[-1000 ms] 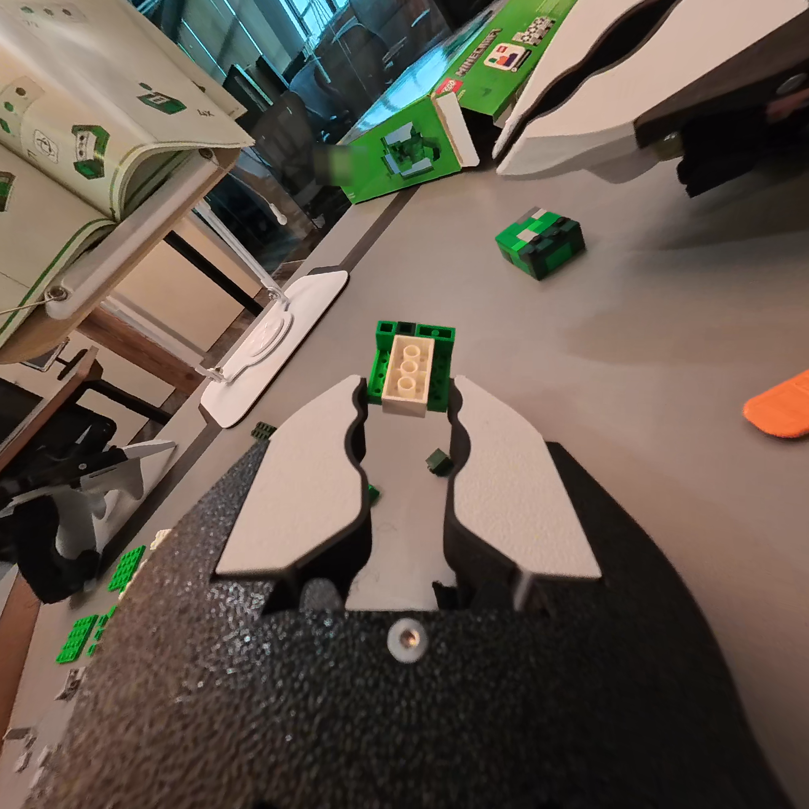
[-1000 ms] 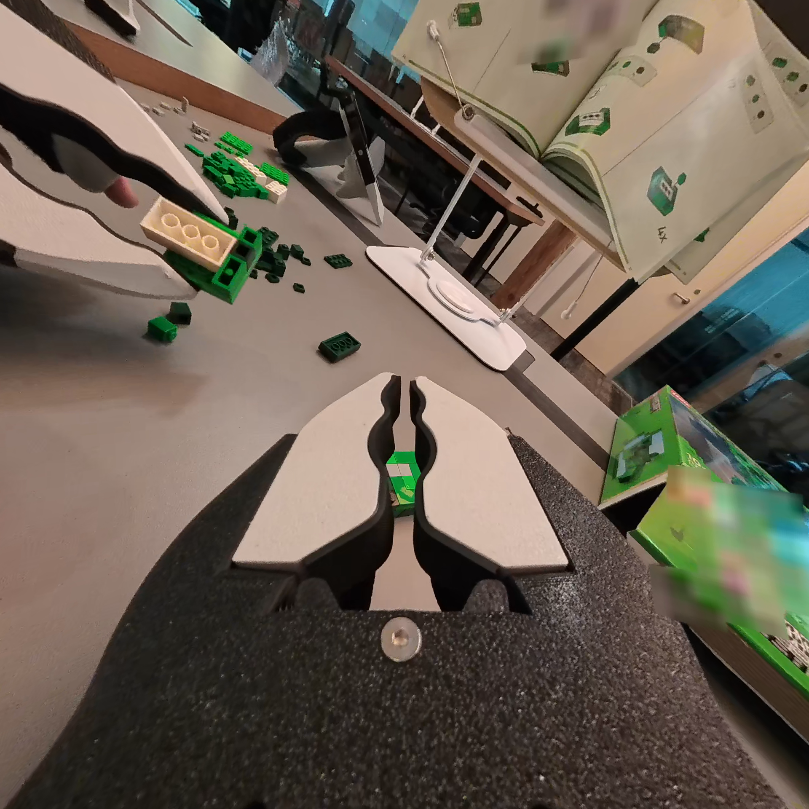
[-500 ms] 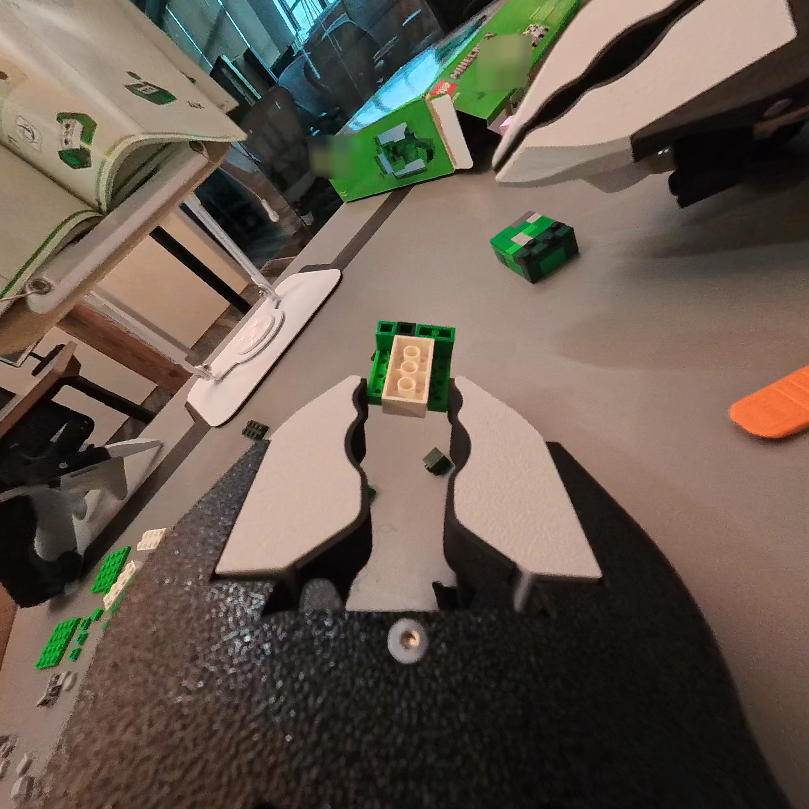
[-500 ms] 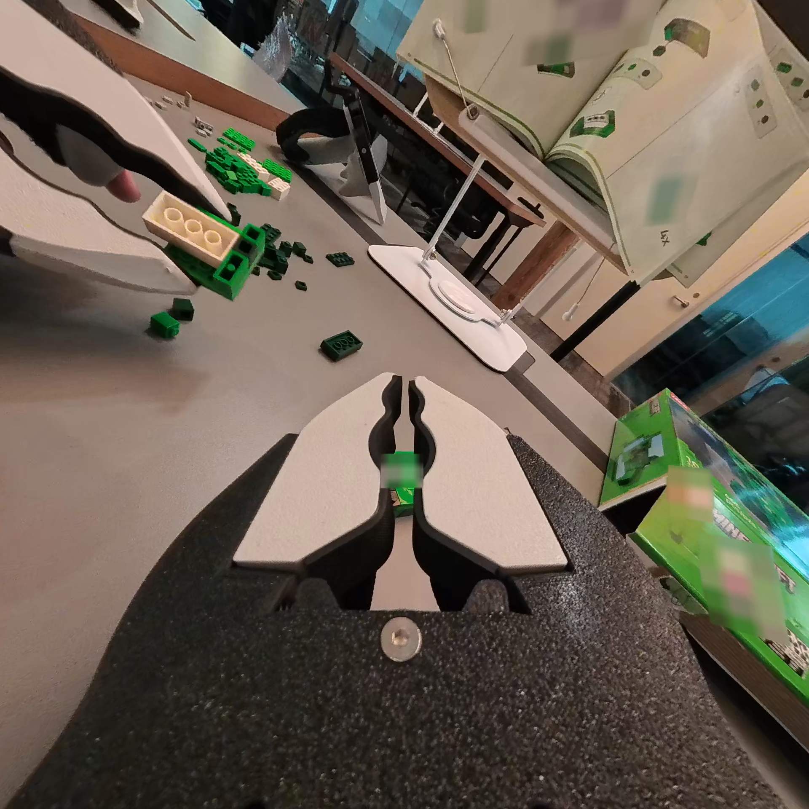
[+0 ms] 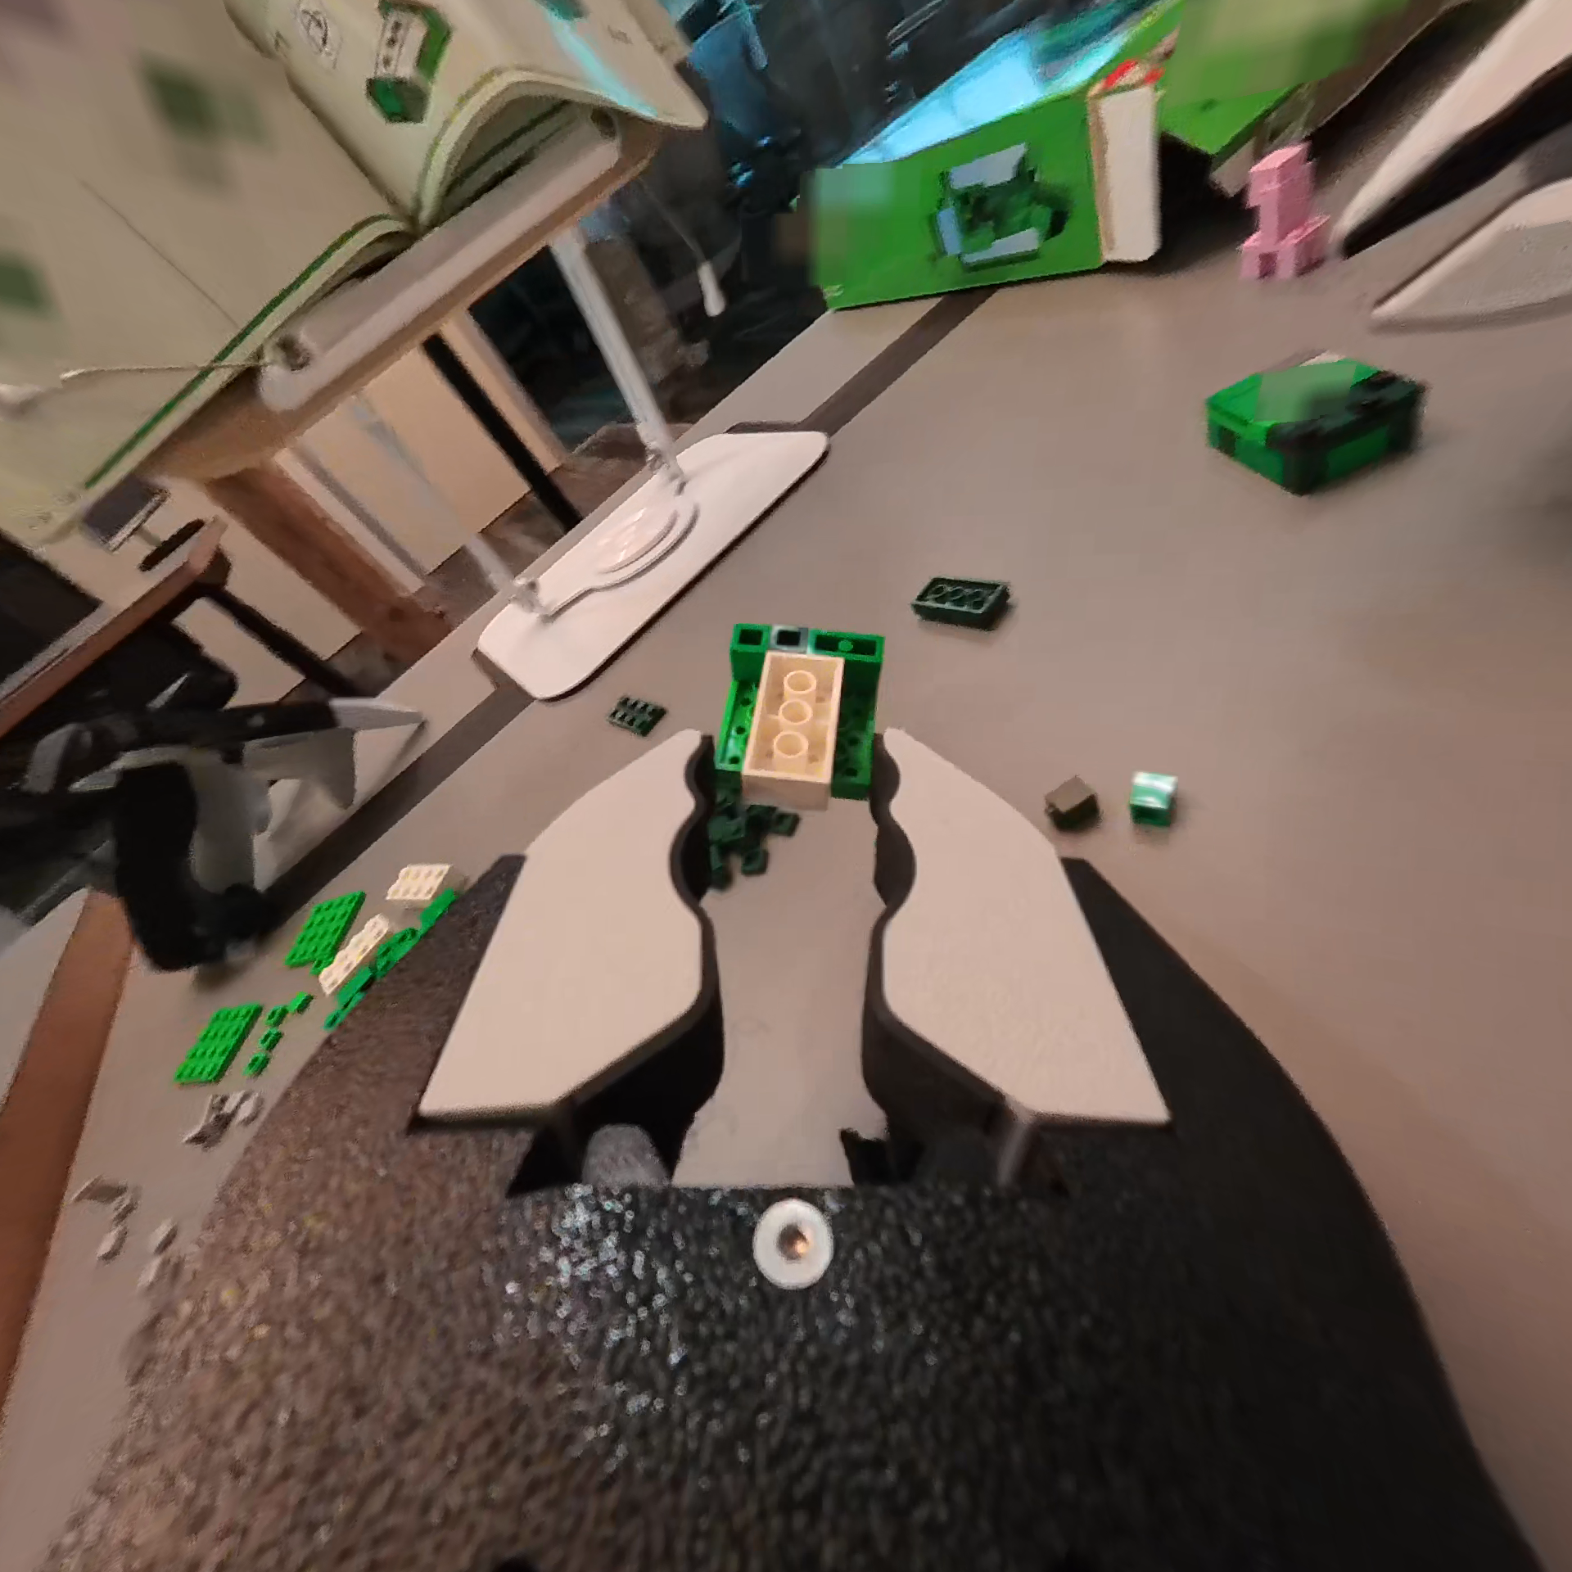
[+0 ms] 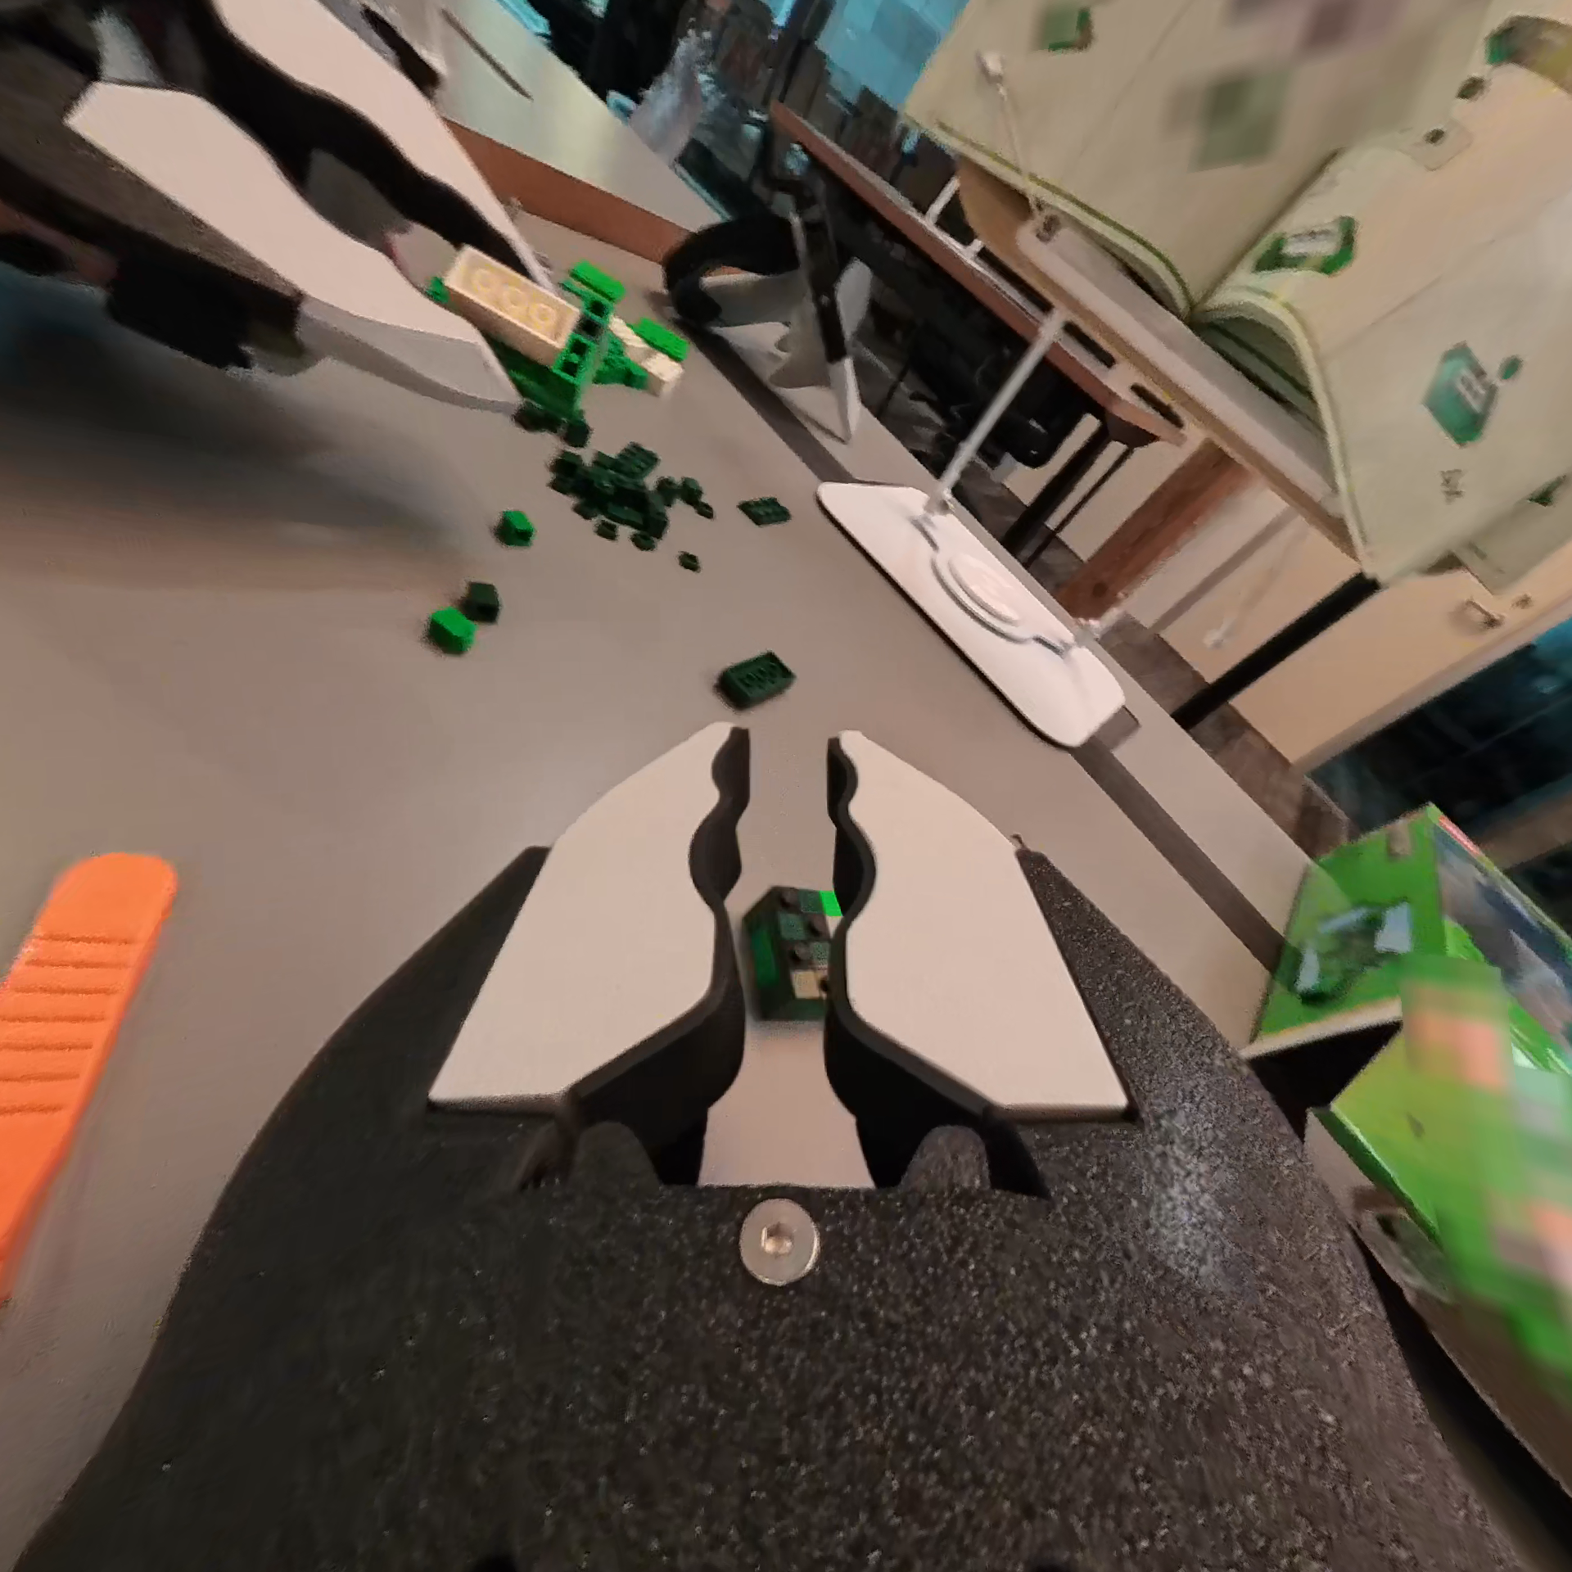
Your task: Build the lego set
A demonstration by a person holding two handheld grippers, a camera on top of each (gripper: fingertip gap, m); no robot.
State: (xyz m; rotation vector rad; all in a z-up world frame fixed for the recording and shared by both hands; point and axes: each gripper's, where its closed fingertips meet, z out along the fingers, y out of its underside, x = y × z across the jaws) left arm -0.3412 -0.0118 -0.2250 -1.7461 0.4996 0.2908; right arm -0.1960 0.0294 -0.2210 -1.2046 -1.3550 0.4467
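My left gripper (image 5: 793, 753) is shut on a small green build with a white brick (image 5: 795, 723) on top and holds it above the grey table (image 5: 1191, 978). It also shows in the right wrist view (image 6: 502, 327), far left, over loose green pieces. My right gripper (image 6: 787, 744) is partly open and empty. A green and dark cube build (image 6: 791, 961) sits on the table under the gap between its fingers, apart from them. The same cube (image 5: 1314, 421) shows at the right in the left wrist view, below the right gripper's fingers (image 5: 1463, 213).
A pile of dark green pieces (image 6: 621, 493), a dark green brick (image 6: 755, 679) and two small cubes (image 6: 464, 617) lie on the table. An orange separator (image 6: 68, 1004) lies left. A book stand base (image 6: 978, 595), green boxes (image 5: 978, 221) and a pink figure (image 5: 1280, 217) stand at the far edge. Spacing between my two grippers at the tips: around 15 cm.
My right gripper has opened from almost shut and drawn back from the cube build. My left gripper has moved with its build toward the pile of loose pieces.
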